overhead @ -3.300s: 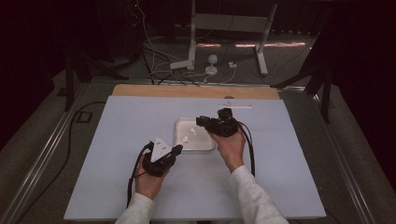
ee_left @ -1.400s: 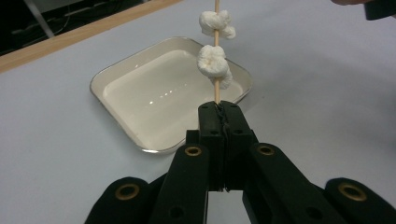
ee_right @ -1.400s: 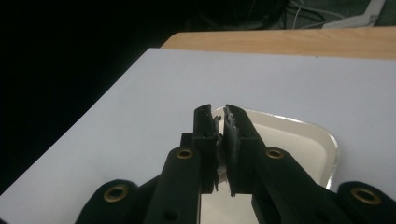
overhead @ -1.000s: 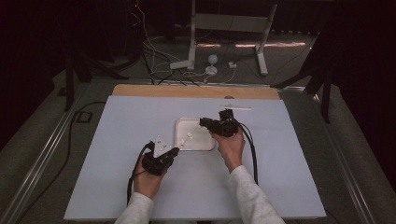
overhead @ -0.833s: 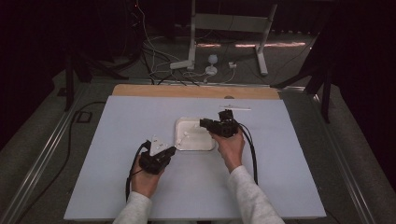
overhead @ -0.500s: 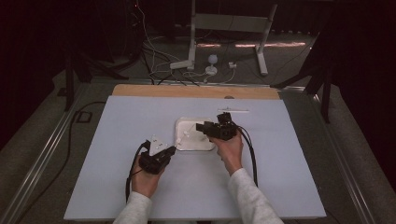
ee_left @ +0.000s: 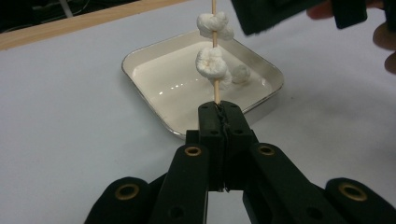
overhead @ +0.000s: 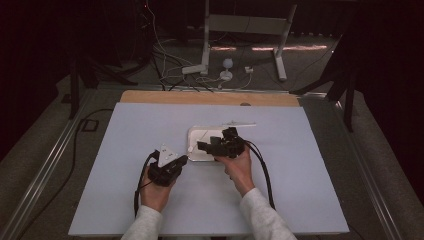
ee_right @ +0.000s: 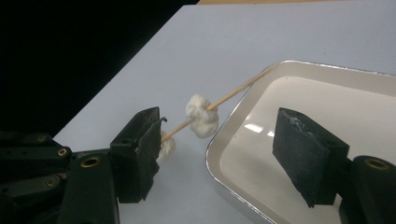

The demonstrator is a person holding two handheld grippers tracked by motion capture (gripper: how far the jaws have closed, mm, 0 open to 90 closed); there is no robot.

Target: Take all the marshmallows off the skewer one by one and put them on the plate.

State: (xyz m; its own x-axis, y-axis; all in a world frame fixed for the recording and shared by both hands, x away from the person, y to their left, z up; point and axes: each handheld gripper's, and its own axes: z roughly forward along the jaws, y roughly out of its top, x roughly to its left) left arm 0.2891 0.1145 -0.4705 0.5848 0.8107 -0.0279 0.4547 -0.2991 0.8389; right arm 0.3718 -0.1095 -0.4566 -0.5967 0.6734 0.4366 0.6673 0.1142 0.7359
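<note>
The left gripper view shows the left gripper (ee_left: 219,109) clamping a skewer (ee_left: 215,46) threaded with white marshmallows (ee_left: 211,63) at upper centre; the right gripper (ee_right: 219,154), jaws just opening, stands wide, gripping nothing.

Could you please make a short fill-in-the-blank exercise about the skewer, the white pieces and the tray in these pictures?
1. The left claw is shut on the bare end of a thin wooden ____.
2. The white pieces threaded on the stick number ____.
3. One loose white piece lies inside the shallow ____.
4. The right claw has just been opening, and its jaws now stand ____ with nothing pressed between them.

Missing words: skewer; two; tray; open
</note>
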